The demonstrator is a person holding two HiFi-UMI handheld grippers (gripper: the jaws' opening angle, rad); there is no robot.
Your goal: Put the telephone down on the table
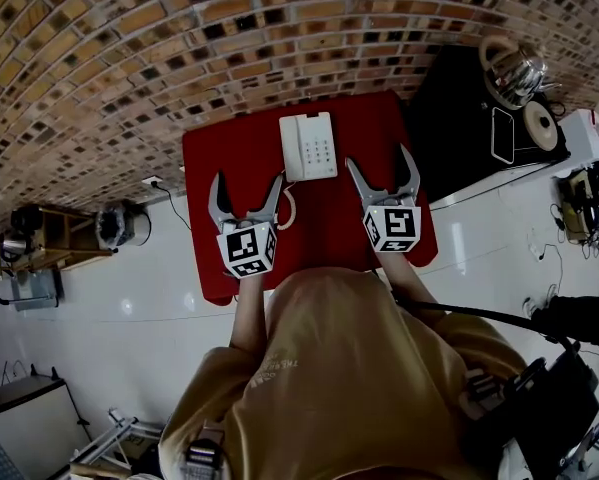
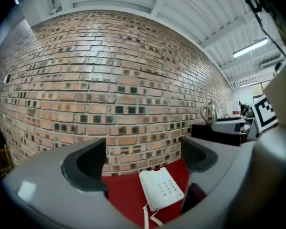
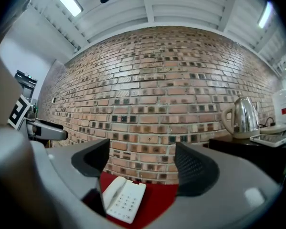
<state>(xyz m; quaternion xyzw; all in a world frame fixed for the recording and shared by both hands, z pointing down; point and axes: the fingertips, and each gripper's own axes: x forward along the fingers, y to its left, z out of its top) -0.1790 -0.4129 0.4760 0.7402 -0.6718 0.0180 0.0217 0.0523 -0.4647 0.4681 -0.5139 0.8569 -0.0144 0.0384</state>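
Fingers point(image 2: 88, 163) of left gripper point(image 1: 248, 182): spread wide, gripping nothing; between them only brick wall point(image 2: 109, 80) and, lower down, the telephone point(image 1: 308, 146), well behind the pads. Fingers point(image 3: 193, 168) of right gripper point(image 1: 379, 158): likewise wide apart, near their widest, empty. Both grippers held level in the middle of the head view, left one at lower left of the telephone, right one at its lower right, neither touching it.

Telephone: white desk set, lying flat on red table point(image 1: 209, 238), at upper middle of the tabletop, close to the wall side. Handset point(image 3: 110, 191) seated in its cradle on left side of the body, keypad facing up. Coiled cord point(image 1: 291, 208) running from lower left corner toward the left gripper, just beside it; not possible to judge whether touching.

Step in hand, by judgement: putting down seems already done, release also done. Remaining only to take both grippers away. Next move calls for drawing back toward the lower edge of the frame, keeping jaws open, and watching the cord beside left gripper, so as not to hook it and drag the telephone.
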